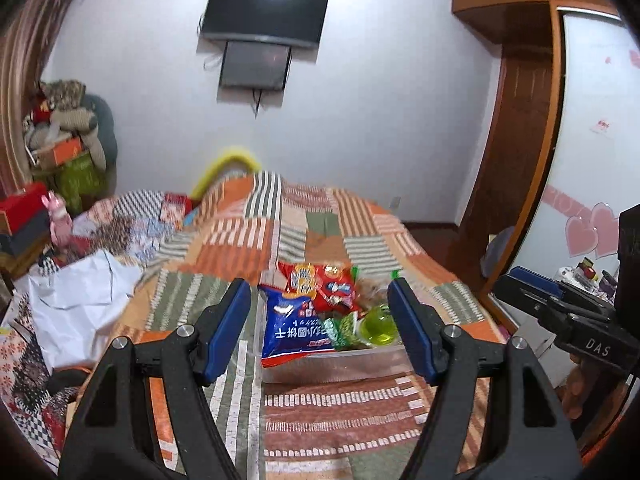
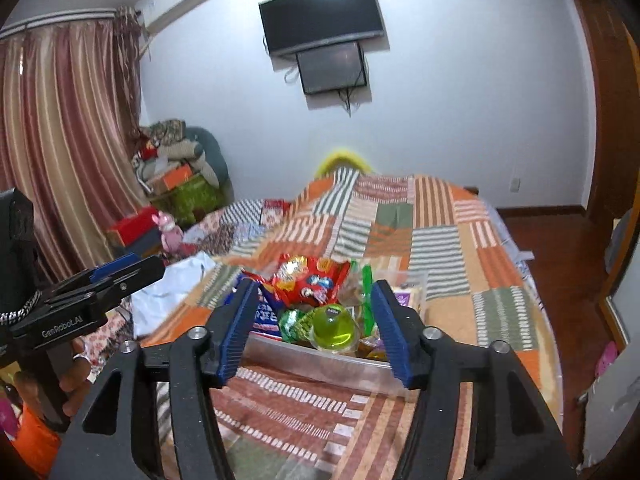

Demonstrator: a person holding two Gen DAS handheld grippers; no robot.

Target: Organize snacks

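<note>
In the left wrist view, the left tool (image 1: 320, 330) is seen held above the near end of the bed (image 1: 360, 432), its blue pads (image 1: 228, 332) standing apart with nothing gripped between them. Beyond the pads a clear plastic container (image 1: 340, 364) rests on the patchwork quilt, near the bed's right edge, and the snacks are gathered inside it so that they are kept in one place: a blue packet (image 1: 292, 324) leaning over the container's left wall, a red packet (image 1: 320, 286) behind it, and a green jelly cup (image 1: 378, 326) at the right. The right tool (image 1: 560, 312) is seen at the picture's right side

In the right wrist view, the right tool (image 2: 314, 326) is likewise held spread and empty, aimed at the same container (image 2: 320, 360). The jelly cup (image 2: 334, 328) sits at the near wall, the red packet (image 2: 310, 280) behind. The sorting is judged to be nearly done, since no loose snack is made out on the quilt
</note>
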